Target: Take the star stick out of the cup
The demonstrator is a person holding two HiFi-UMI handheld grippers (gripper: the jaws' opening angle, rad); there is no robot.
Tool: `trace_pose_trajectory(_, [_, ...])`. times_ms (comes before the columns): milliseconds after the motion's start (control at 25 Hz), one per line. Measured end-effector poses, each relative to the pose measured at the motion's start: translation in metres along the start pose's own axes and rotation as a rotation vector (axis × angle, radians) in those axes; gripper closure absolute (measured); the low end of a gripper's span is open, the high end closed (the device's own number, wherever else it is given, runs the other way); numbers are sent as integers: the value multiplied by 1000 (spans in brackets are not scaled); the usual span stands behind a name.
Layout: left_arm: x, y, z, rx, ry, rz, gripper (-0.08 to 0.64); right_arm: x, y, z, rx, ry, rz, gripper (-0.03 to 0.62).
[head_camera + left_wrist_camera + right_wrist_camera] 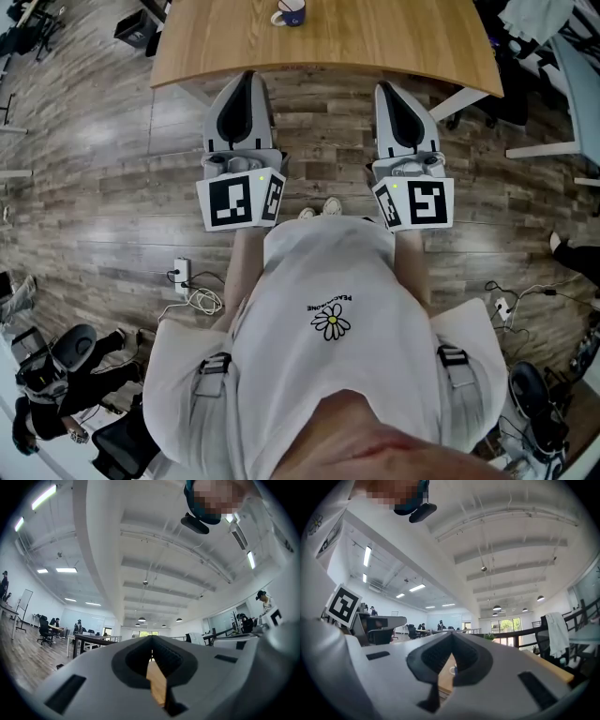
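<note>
A blue-and-white cup (291,13) stands near the far edge of the wooden table (375,42); I cannot make out a star stick in it. My left gripper (247,79) and right gripper (388,90) are held side by side close to my body. Both are over the floor, short of the table's near edge, and point toward it. Both are shut with nothing between the jaws. In the left gripper view the gripper (151,639) points level across the office. The right gripper (452,637) shows the small, distant cup (453,670) through the gap below its tips.
A power strip with cables (183,275) lies on the wood floor at my left. Office chairs (56,361) stand at lower left and a white desk frame (553,141) at right. My shoes (321,207) show between the grippers. People sit at distant desks (47,627).
</note>
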State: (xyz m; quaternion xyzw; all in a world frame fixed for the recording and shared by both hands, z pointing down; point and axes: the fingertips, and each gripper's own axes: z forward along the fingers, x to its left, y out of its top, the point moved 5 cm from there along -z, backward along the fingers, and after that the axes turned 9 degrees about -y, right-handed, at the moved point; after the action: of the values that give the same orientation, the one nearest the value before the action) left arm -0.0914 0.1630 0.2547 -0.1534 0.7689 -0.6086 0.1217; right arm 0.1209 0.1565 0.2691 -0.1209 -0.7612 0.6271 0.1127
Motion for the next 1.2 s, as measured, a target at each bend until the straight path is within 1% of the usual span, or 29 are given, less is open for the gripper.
trace_pose_trajectory(120, [-2,-5,2,3,20,11,543,-9,-9,-1,13,14,19,584])
trace_pose_trajectory(320, [-3,-12,-7,14,76,23,543,-12,-25,-3,44,76,82,584])
trace_pose_trajectory(440, [0,-20,-7,27,109,8,543,-11,-31,2,54,114,78,584])
trace_pose_trajectory(520, [2,-25,0,27,112,-6,543,-14,-35,10,52,121,74,584])
trace_pose_trajectory(720, [13,-34,34,15,96,-26,543,-23,-42,42,57,124,61,584])
trace_pose_trajectory(880, [30,-50,66,21,83,-57,543,-35,-51,71,65,99,50,584])
trace_pose_trajectory(1040, [53,-66,111,33,69,-95,543,-51,-60,112,82,67,49,584])
trace_pose_trajectory(1200, [86,-76,160,38,50,-112,543,-59,-66,164,92,40,45,584])
